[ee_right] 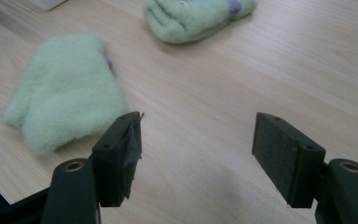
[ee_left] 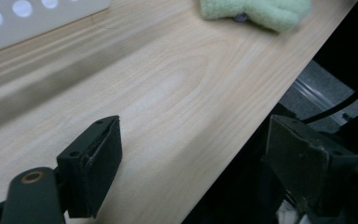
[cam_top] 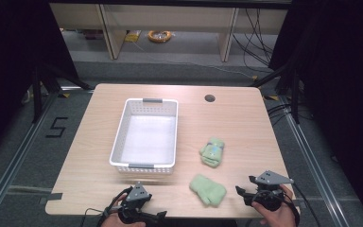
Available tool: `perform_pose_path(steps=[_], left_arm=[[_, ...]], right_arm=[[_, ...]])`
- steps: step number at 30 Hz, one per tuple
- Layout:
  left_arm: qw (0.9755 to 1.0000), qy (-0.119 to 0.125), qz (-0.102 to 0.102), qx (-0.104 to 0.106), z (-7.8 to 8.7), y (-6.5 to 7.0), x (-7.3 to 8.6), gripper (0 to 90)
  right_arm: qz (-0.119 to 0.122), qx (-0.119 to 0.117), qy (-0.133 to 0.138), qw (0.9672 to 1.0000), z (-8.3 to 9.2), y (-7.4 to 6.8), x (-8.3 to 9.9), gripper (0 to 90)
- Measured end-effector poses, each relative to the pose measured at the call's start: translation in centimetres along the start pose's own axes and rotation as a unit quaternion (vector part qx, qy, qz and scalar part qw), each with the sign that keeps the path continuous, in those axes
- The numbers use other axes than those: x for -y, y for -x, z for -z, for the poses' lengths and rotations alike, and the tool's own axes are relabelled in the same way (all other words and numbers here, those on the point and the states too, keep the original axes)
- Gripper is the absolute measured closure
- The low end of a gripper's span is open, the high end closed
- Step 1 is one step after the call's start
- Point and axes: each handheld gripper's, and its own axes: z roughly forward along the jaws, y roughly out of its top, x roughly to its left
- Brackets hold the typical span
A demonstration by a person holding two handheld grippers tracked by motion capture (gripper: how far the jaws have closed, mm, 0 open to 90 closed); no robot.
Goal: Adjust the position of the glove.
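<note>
Wooden bench [cam_top: 99, 165]: fuzzy pale-green mitten [ee_right: 65, 91] lies flat just ahead-left of spread, empty right tool [ee_right: 198, 149]; left tool [ee_left: 191, 172] also spread.

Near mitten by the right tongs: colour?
Pale green fleece mitten, plain on top; clearest in the right gripper view.

free: bare table [cam_top: 246, 123] btwn mittens & far edge | obstacle: basket [cam_top: 144, 166] left-centre

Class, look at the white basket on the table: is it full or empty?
Empty. The high view shows the basket's bare white floor; both green mittens lie outside on the table.
</note>
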Motion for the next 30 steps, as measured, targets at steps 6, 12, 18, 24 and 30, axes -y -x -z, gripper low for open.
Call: perform_pose_path(steps=[6, 12, 18, 24, 30], left_arm=[[0.9999, 0.004, 0.005, 0.010, -0.2, 0.4, -0.4, 18.0], [0.9996, 0.012, 0.017, 0.018, -0.6, 0.9, -1.5, 18.1], [0.9994, 0.022, -0.011, 0.024, -1.4, 1.7, -3.6, 19.2], [0.9990, 0.019, -0.029, 0.030, -2.8, 2.1, -5.9, 22.3], [0.9984, 0.012, -0.029, 0.046, -4.7, 2.6, -7.0, 29.4]], right_arm=[[-0.019, 0.001, 0.003, 0.9998, 0.3, -0.3, -0.3, 35.3], [0.006, -0.005, 0.016, 0.9998, 0.2, -0.3, -0.8, 37.0], [0.014, -0.017, 0.024, 0.9995, 0.3, -1.1, -1.4, 38.2], [0.020, -0.030, 0.021, 0.9991, 0.1, -1.7, -1.6, 40.9], [0.042, -0.040, 0.018, 0.9982, -0.2, -2.0, -1.6, 45.7]])
